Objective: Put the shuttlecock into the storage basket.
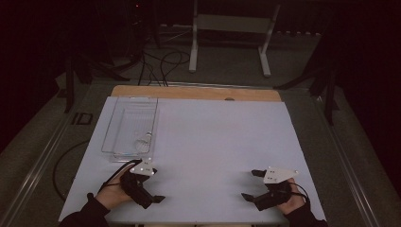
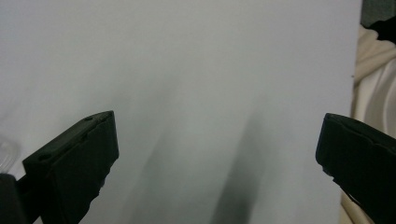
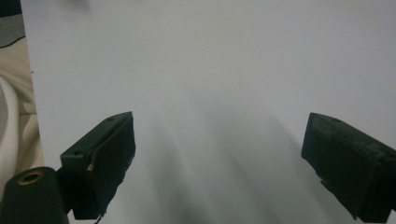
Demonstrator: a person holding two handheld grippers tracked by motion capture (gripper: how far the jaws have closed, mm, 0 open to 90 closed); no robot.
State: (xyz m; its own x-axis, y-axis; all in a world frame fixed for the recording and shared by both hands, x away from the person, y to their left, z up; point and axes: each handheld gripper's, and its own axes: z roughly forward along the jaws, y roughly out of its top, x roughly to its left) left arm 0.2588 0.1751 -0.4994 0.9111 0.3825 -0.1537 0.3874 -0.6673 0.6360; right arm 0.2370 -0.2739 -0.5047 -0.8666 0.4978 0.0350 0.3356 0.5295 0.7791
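A: High view: the left gripper and right gripper rest near the front edge of the white table, jaws spread wide, nothing between them. What could go wrong?

B: The clear plastic tray at the far left is see-through and glossy. A jaw closing on its thin wall may slip, or tip it and spill the small clear thing lying inside, near the tray's front end. What that thing is cannot be told.

A: Left gripper view?

B: Both black jaws stand far apart over bare white tabletop; they hold nothing. A pale clear edge shows at far left, probably the tray.

A: Right gripper view?

B: Same again: jaws wide, empty, above the white surface, its edge near. A careless sweep there could carry the gripper off the table.
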